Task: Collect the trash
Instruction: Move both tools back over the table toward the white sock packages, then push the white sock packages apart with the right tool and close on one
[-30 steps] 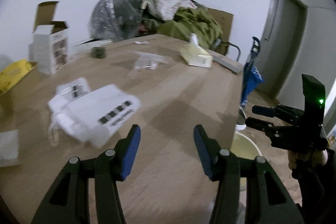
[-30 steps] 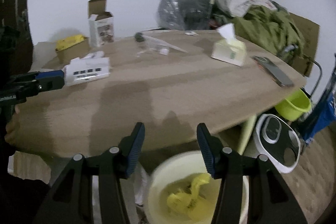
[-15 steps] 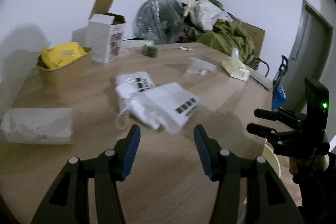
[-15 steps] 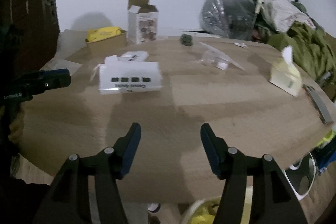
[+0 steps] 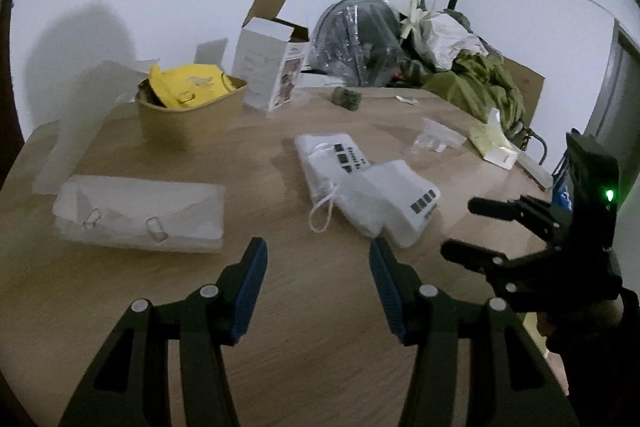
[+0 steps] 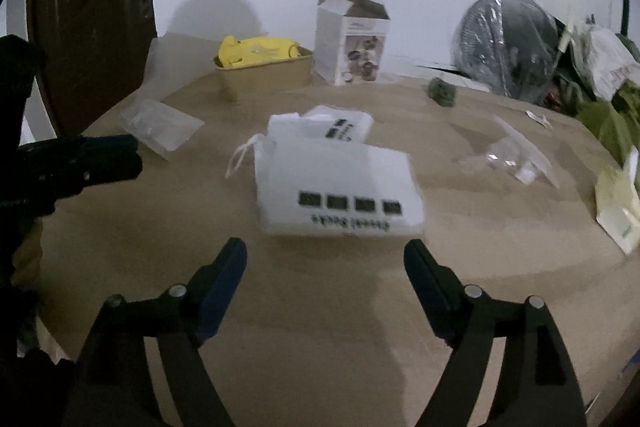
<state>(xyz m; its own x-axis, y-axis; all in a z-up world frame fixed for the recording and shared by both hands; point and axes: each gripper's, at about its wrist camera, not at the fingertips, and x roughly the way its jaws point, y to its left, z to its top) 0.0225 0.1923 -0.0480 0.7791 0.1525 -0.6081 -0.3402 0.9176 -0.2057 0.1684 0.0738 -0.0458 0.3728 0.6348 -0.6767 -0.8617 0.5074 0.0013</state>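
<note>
Left gripper [image 5: 316,267]: jaws partly apart, nothing between them, over bare table [image 5: 304,359]
Clear bag [image 5: 138,213]: flat on the table, far left in the left view
Brown tub [image 5: 192,115]: behind it, yellow wrapper [image 5: 192,83] inside
Open carton [image 5: 274,67]: upright, right of the tub
White pouches [image 6: 340,187]: two, overlapping, mid-table, just ahead of the right gripper
Right gripper [image 6: 326,261]: jaws wide and opening, empty
Crumpled film [image 6: 508,155]: right of the pouches, apart
Tissue pack [image 6: 618,203]: near the right edge

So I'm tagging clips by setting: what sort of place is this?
Probably a spare or storage room in a home, not a kitchen. A wooden table littered with packaging, a plastic-wrapped fan and heaped green clothes against a bare white wall suggest it.
</note>
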